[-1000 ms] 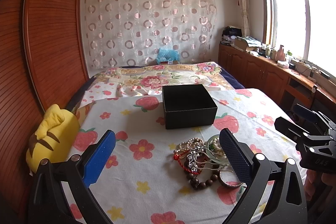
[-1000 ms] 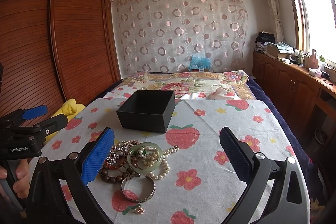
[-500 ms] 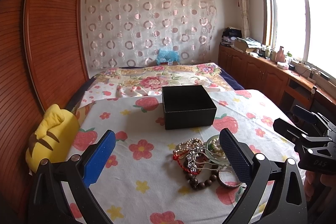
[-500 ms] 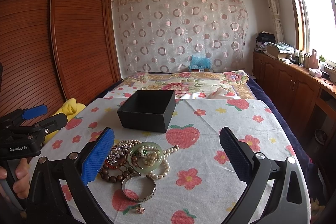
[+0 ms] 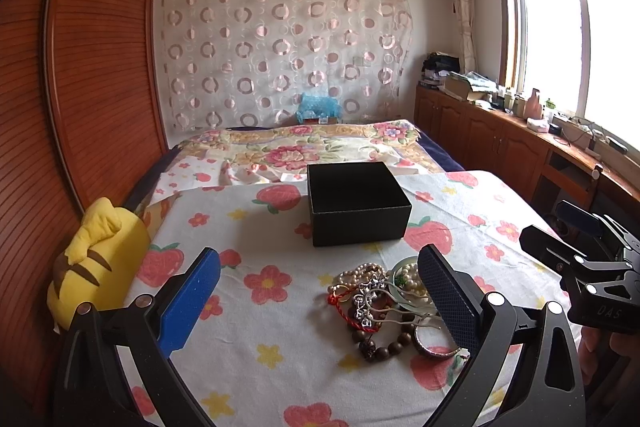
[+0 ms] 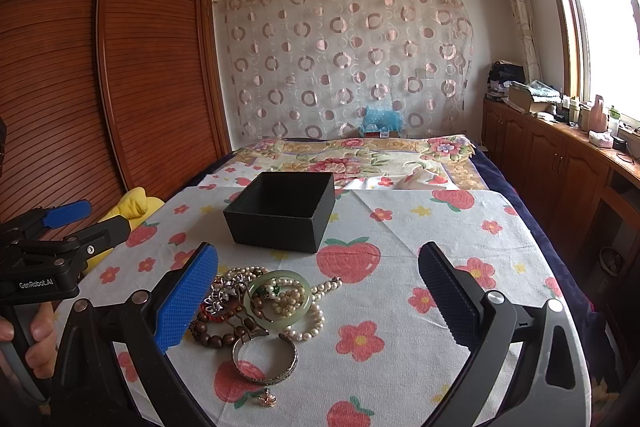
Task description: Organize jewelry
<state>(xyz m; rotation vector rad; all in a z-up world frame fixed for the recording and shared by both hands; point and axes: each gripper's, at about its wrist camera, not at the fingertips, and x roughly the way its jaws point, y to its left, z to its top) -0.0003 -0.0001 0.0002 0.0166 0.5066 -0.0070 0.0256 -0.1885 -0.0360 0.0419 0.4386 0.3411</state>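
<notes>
An open black box (image 5: 356, 203) stands on the flowered tablecloth; it also shows in the right wrist view (image 6: 282, 211). In front of it lies a pile of jewelry (image 5: 384, 307): a pale green jade bangle (image 6: 254, 301), pearl strands (image 6: 312, 323), brown wooden beads (image 6: 212, 338), a silver cuff (image 6: 266, 367) and a small gold pendant (image 6: 266, 401). My left gripper (image 5: 318, 301) is open and empty, left of the pile. My right gripper (image 6: 318, 297) is open and empty, over the pile's right side. Each gripper shows in the other's view, the right one (image 5: 568, 239) and the left one (image 6: 68, 223).
The table (image 6: 440, 267) is covered by a white cloth with strawberries and flowers. A yellow plush cushion (image 5: 92, 263) lies at its left edge. Behind is a bed (image 5: 304, 151), a wooden wardrobe (image 5: 80, 67) at left, and low cabinets (image 5: 500, 147) under the window at right.
Both grippers stay open and nearly still. The left wrist view has shifted very slightly; the jewelry and box have not moved.
</notes>
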